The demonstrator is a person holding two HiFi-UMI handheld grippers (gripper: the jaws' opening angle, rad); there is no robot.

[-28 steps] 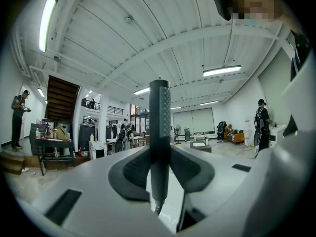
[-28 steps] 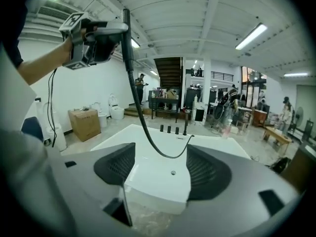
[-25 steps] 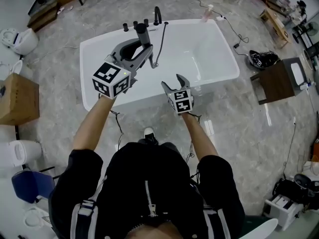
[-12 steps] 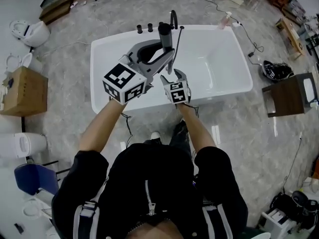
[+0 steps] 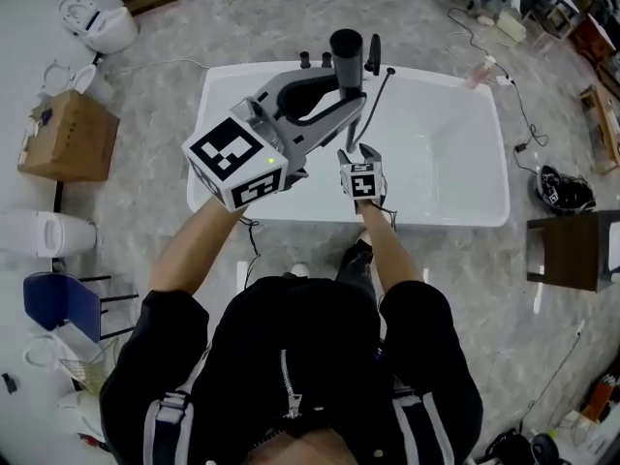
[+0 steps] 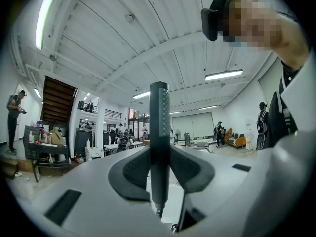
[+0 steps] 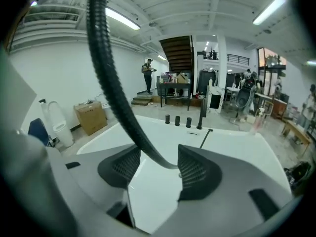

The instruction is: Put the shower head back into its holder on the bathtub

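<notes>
- Cardboard box (image 5: 63, 139) sits on the floor, far left, well apart from the tub.
- Left gripper (image 5: 346, 87) is raised over the tub's left end, its marker cube nearest the camera.
- In the left gripper view, the left gripper (image 6: 159, 169) has both pads clamped on the shower head (image 6: 159, 125); the dark handle stands upright between them.
- In the head view the shower head (image 5: 346, 46) is held up off the tub, its round end just beside the knobs (image 5: 305, 60) and faucet (image 5: 373, 54) on the far rim. It is not in any holder.
- Black hose (image 5: 373, 114) runs from the far rim, near the faucet, down over the tub toward the right gripper.
- Right gripper (image 5: 358, 151) is just right of the left gripper, over the tub's near rim and pointing down into it.
- In the right gripper view, the right gripper (image 7: 157, 168) has its jaws apart. They have just been closing. The hose (image 7: 113, 93) passes between them next to the left pad, and the pads are not pressing on it.
- White bathtub (image 5: 455, 216) spans the middle of the view.
- Dark wooden stool (image 5: 567, 250) is on the floor at the far right, apart from the tub.
</notes>
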